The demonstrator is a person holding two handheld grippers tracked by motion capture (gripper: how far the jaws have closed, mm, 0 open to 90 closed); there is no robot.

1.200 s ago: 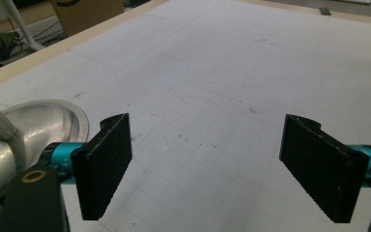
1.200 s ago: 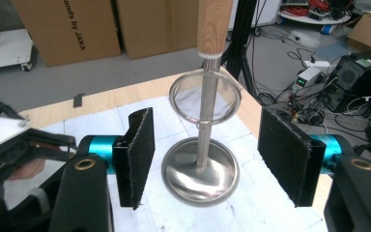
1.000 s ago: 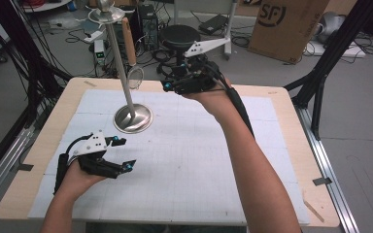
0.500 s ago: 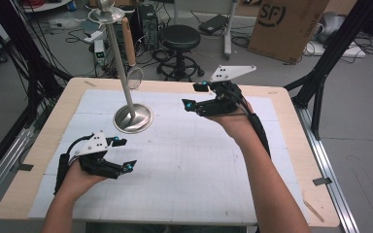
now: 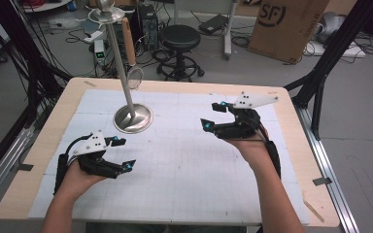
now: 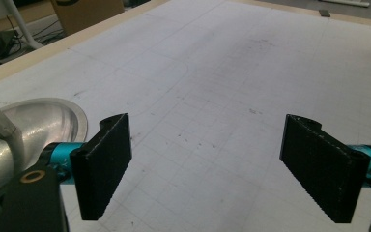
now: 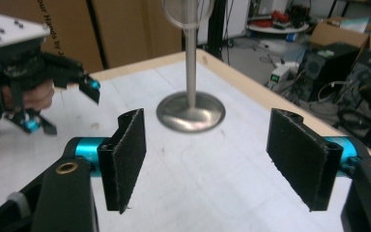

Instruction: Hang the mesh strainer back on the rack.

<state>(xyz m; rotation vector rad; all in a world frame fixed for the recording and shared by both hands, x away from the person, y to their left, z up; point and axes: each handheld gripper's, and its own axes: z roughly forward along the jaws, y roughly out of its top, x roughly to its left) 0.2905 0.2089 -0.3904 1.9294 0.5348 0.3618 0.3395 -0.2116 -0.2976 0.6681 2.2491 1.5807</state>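
While the metal stand point(image 5: 132, 118) sits upright on the table point(image 5: 291, 145), toward its far left part, its round base rests flat on the white mat point(image 5: 184, 160). Well to its right, the right gripper point(image 5: 213, 116) has just been opening, nothing between its jaws. Nearer the person, the left gripper point(image 5: 121, 153) rests with jaws spread, empty.

Beyond the right gripper point(image 7: 205, 157), the metal stand point(image 7: 192, 108) loses its upper pole and ring to the frame's top edge
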